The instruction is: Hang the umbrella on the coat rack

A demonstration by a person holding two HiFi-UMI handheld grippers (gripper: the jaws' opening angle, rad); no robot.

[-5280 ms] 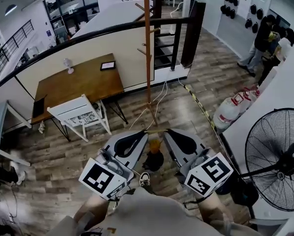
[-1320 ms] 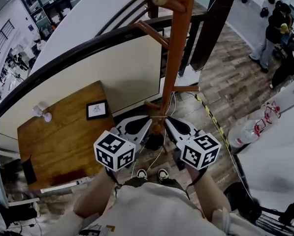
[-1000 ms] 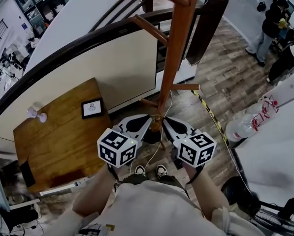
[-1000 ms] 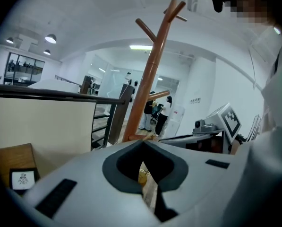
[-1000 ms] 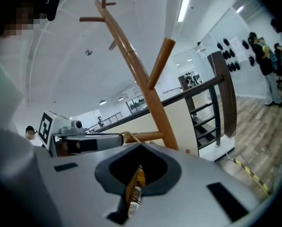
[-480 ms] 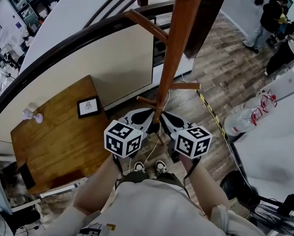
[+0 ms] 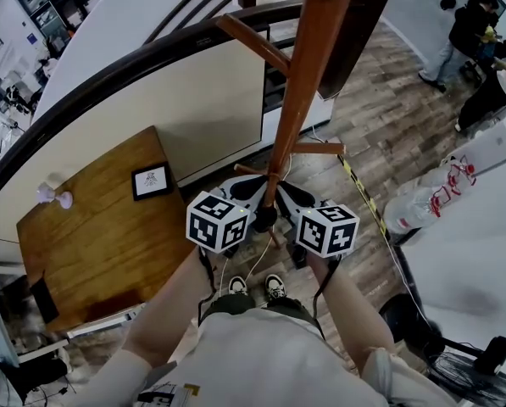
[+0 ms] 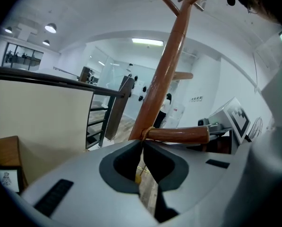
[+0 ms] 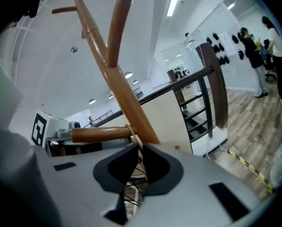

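Umbrella (image 7: 265, 219) hangs just below and between both tongs. Its thin strap (image 8: 145, 132) loops over a low peg (image 8: 178, 135) of the coat rack (image 7: 299, 100), right at their tips. The left gripper (image 8: 142, 145) and the right gripper (image 9: 140, 150) each pinch that strap tight.

I see the coat rack (image 7: 302, 83) in glossy reddish-brown wood, with a thin tan cord (image 8: 145, 132) against it. My left gripper (image 8: 141, 143) and right gripper (image 9: 137, 148) are pale grey with charcoal jaw pads, each bearing a cube (image 7: 219, 221) patterned in black-and-white square markers. Below lie a warm brown table (image 7: 100, 244), a grey-brown plank floor (image 7: 388, 134) and yellow-and-black striped tape (image 7: 358, 195).
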